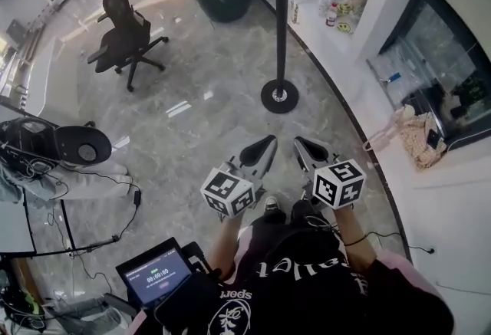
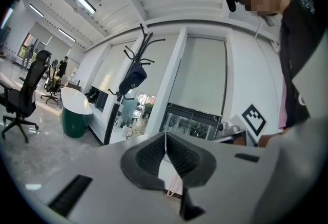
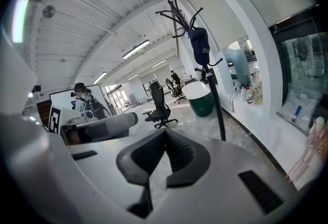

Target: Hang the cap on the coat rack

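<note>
Hanging on coat rack (image 1: pixel 281 27), cap (image 3: pixel 200 46), left tongs (image 2: pixel 165 136), right tongs (image 3: pixel 165 133) both closed, empty

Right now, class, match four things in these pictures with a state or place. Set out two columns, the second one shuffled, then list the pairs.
Things:
1 cap
2 left gripper
3 office chair
4 tablet

States or places:
A stands on the floor
B screen lit
C hangs on the coat rack
D jaws together, nothing held

Pairs: 1-C, 2-D, 3-A, 4-B
</note>
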